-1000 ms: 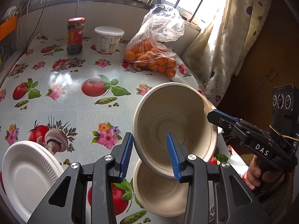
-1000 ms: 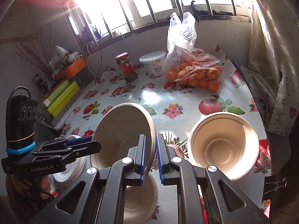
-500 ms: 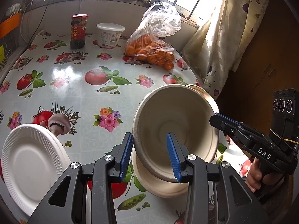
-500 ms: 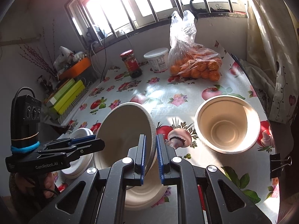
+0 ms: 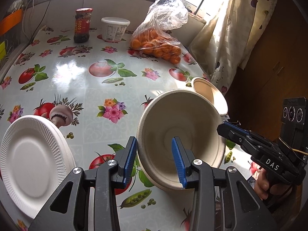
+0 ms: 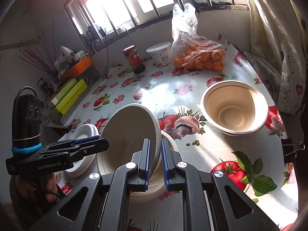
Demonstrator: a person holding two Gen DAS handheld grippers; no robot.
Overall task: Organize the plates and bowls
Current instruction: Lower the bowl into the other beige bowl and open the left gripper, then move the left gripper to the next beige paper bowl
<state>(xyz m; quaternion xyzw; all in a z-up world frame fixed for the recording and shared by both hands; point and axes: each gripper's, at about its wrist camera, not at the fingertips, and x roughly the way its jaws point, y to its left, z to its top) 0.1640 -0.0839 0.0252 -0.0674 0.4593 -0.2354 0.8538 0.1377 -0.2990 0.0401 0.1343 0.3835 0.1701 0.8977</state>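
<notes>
A beige bowl (image 6: 130, 132) was held tilted by the right tongs (image 6: 155, 159), whose blue pads were closed on its rim; the same bowl (image 5: 179, 132) was seen from the left wrist with the right tongs (image 5: 227, 128) pinching its far edge. The left tongs (image 5: 154, 161) were seen part open around the near rim of that bowl, one pad outside the wall and one inside; whether the pads pressed the wall could not be told. Directly under the tilted bowl a second bowl (image 6: 167, 173) was seen resting on the worktop (image 5: 77, 80), the held bowl partly lowered into it. To the left of the tilted bowl, near the worktop's edge, a stack of white plates (image 5: 32, 154) was seen lying flat. To the right of the tilted bowl and well apart from it, a third bowl (image 6: 233, 107) was seen standing upright on the patterned cloth. Beyond the tilted bowl, at the far side of the worktop by the window, a dark jar with a red lid (image 6: 134, 59), a white tub (image 6: 160, 54) and a clear bag of oranges (image 6: 198, 57) were seen in a row.
</notes>
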